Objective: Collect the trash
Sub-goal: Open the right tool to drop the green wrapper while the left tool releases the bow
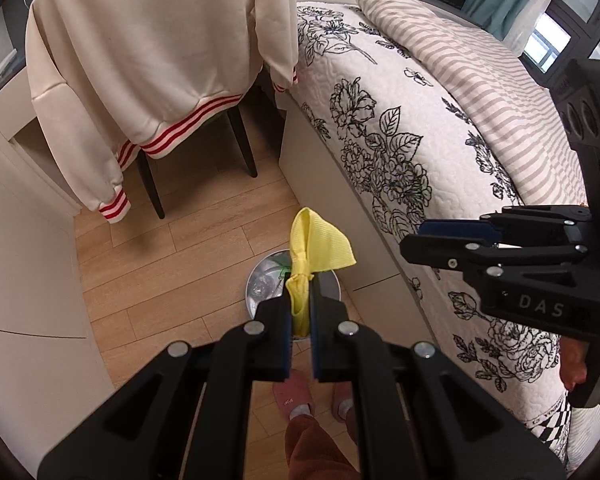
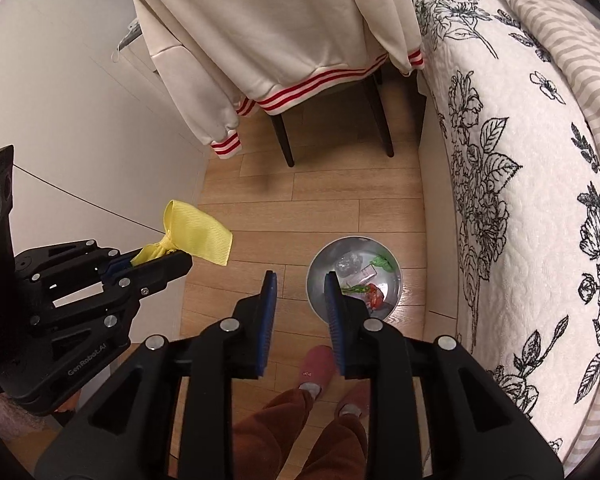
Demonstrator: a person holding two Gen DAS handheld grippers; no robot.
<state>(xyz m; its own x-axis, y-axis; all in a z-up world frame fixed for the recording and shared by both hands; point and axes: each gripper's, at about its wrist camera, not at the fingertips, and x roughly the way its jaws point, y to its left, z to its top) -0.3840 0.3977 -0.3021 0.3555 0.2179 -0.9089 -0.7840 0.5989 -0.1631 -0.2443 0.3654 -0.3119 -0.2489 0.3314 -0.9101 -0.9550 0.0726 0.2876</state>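
My left gripper (image 1: 300,280) is shut on a crumpled yellow cloth (image 1: 318,248), which sticks out past the fingertips and hangs over a round metal trash bin (image 1: 260,284) on the wooden floor. From the right wrist view the same left gripper (image 2: 172,258) appears at the left with the yellow cloth (image 2: 198,234) in it. My right gripper (image 2: 300,278) is open with nothing between its fingers, just left of the trash bin (image 2: 320,272), which holds green, red and clear scraps. The right gripper (image 1: 416,236) also shows at the right edge of the left wrist view, beside the bed.
A bed (image 1: 420,120) with a floral quilt runs along the right. A chair (image 1: 240,140) draped with a cream sweatshirt (image 1: 140,60) stands beyond the bin. White cabinet (image 2: 60,100) on the left. A person's feet in pink slippers (image 2: 316,368) stand by the bin.
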